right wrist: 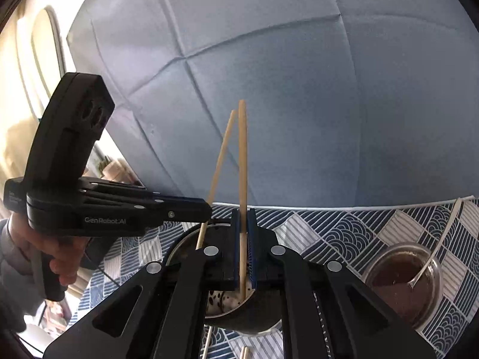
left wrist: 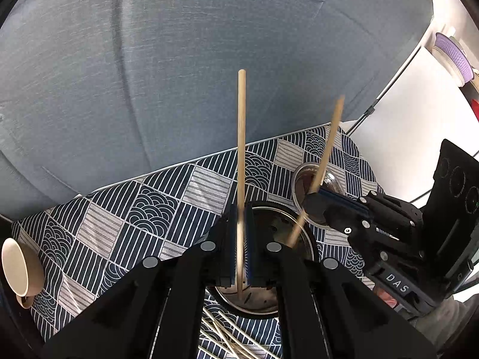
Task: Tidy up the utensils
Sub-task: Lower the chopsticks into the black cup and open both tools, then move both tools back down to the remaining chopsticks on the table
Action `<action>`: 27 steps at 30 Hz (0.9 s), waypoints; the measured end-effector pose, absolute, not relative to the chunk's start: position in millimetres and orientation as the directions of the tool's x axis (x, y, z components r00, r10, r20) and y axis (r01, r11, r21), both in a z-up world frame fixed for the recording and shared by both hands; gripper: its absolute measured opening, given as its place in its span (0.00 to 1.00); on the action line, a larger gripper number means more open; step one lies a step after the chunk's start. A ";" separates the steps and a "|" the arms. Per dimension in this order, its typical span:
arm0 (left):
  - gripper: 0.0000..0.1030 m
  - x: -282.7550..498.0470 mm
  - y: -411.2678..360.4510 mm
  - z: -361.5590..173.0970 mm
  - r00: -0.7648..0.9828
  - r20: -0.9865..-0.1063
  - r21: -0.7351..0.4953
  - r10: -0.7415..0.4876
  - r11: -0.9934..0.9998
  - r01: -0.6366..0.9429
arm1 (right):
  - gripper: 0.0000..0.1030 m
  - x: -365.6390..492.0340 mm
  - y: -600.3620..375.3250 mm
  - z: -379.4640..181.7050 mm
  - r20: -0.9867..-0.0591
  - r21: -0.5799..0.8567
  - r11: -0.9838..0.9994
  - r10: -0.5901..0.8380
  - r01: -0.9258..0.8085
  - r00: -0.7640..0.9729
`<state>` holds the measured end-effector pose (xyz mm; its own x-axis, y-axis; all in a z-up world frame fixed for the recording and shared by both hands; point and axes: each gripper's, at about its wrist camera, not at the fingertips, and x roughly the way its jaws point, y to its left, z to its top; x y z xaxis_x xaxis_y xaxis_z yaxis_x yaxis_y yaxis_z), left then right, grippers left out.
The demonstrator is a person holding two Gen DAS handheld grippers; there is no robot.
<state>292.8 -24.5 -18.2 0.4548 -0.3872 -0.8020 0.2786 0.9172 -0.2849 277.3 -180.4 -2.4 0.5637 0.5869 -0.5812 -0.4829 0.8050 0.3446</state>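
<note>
While each gripper, left (left wrist: 239,239) and right (right wrist: 244,239), pinches one upright chopstick (left wrist: 241,149) over the metal holder (left wrist: 281,233), more chopsticks (left wrist: 230,338) lie loose on the near cloth, so sorting looks partly done.

Two black handheld tools

Blue pads and silver rivets are seen on each tool (left wrist: 239,239) (right wrist: 244,245); "GenRobot.AI" is printed on the left, "DAS" on the right.
</note>
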 end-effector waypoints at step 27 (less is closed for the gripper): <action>0.55 243.9 7.4 -14.1 0.470 -0.837 -0.223 -0.280 0.959 0.173 | 0.52 240.0 -194.2 21.3 -0.586 0.293 0.850 0.522 -0.439 0.620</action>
